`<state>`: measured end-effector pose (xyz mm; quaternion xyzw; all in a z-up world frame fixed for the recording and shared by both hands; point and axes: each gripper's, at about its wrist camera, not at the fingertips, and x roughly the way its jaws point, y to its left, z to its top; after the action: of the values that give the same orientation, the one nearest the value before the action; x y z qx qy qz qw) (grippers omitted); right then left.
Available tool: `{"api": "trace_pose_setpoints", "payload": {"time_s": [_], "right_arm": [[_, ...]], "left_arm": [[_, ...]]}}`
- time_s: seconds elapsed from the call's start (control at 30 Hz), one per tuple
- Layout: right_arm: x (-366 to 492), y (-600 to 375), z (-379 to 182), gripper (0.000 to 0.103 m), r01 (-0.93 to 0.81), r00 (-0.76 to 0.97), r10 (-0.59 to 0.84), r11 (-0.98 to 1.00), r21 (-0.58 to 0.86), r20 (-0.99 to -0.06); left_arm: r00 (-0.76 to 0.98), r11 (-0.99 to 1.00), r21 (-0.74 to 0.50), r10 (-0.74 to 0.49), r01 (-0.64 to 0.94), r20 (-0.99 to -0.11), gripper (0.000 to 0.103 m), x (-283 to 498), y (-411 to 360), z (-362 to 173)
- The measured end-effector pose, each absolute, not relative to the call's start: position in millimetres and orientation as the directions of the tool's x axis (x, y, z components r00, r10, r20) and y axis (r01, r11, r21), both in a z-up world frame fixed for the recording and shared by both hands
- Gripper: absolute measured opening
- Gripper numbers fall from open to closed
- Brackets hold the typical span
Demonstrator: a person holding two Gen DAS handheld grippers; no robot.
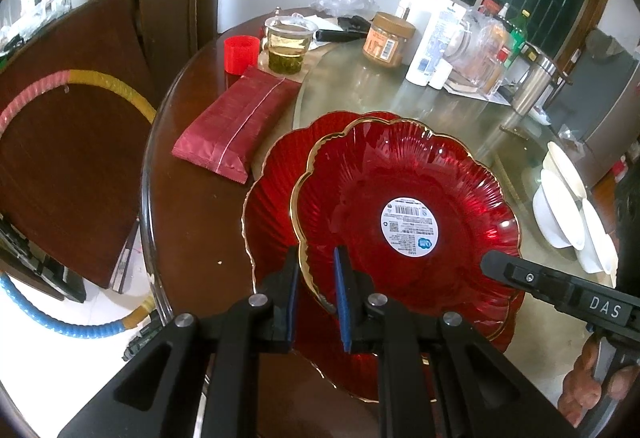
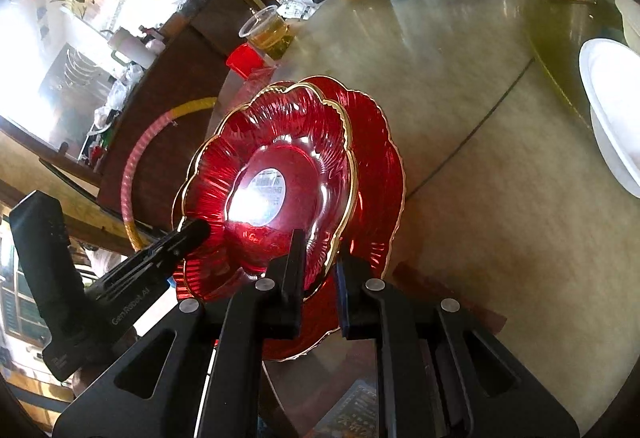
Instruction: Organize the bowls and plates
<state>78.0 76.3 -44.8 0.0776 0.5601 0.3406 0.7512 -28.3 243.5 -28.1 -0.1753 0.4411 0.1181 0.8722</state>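
— Jaws? 
— Both pinch the upper red plate's (image 1: 404, 205) gold rim: left gripper (image 1: 316, 290) near edge, right gripper (image 2: 320, 270) opposite.
— Room? 
— Lower red plate (image 1: 272, 197) beneath on the worktop (image 1: 192, 222); white bowls (image 1: 560, 213) apart.

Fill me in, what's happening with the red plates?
A person is holding a claw in each hand, and both are shut on the rim of the top plate. The left claw and the right claw grip opposite sides. It sits over a second red plate on the table. White bowls wait nearby.
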Motion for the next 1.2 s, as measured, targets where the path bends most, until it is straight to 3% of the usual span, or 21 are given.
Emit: {"api": "trace_pose_setpoints", "payload": {"time_s": [0.57,1.2], "right_arm": [[83,91,-46,0.014,-0.464,0.09,0.539,0.767,0.444,-0.837],[90,105,-46,0.019,-0.473,0.015,0.458,0.786,0.398,-0.889]], "left_arm": [[0.553,0.928,-0.097,0.128,-0.359,-0.823,0.016,-22,237,-26],[0.5,0.929,-0.108,0.09,-0.353,-0.861,0.019,-15,241,-30]]}}
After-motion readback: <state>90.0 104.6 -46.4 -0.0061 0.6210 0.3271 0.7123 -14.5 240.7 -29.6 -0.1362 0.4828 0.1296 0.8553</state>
